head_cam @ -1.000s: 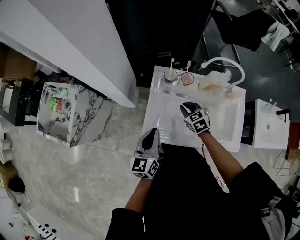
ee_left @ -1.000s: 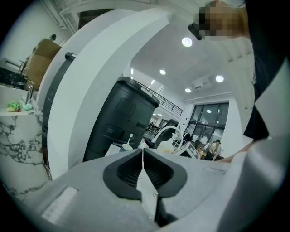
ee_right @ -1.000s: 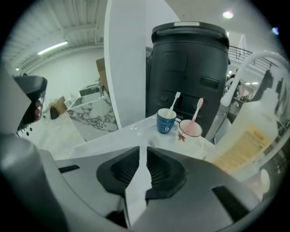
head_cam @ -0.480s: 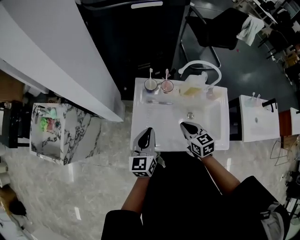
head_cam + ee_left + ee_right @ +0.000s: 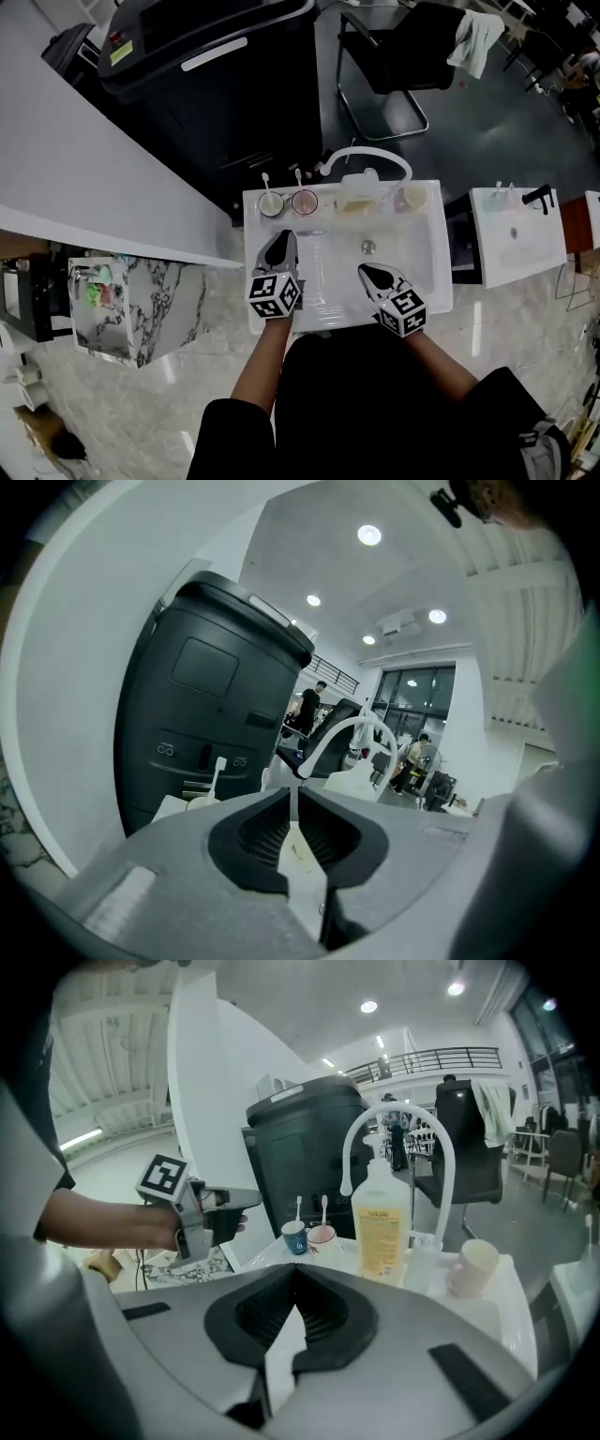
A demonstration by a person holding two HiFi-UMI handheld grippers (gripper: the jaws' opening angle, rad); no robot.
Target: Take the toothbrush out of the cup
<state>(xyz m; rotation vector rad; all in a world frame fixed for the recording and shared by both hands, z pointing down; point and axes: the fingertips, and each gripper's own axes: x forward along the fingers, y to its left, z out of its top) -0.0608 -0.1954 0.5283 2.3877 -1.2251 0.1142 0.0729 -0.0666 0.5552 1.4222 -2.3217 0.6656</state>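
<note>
1. While the head view is showing the cups only from above, the right gripper view is showing a blue cup (image 5: 294,1237) and a pink cup (image 5: 322,1236).
2. A white toothbrush (image 5: 299,1208) is standing upright in the blue cup, at the sink's (image 5: 412,253) back corner.
3. The left gripper (image 5: 280,236) and right gripper (image 5: 366,272) are hovering over the sink, jaws clenched on nothing.

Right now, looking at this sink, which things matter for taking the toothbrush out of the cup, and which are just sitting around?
For the job: blue cup, white toothbrush in it, pink cup, pink toothbrush in it.
Just lying about: soap bottle, cream mug, faucet, black bin.
</note>
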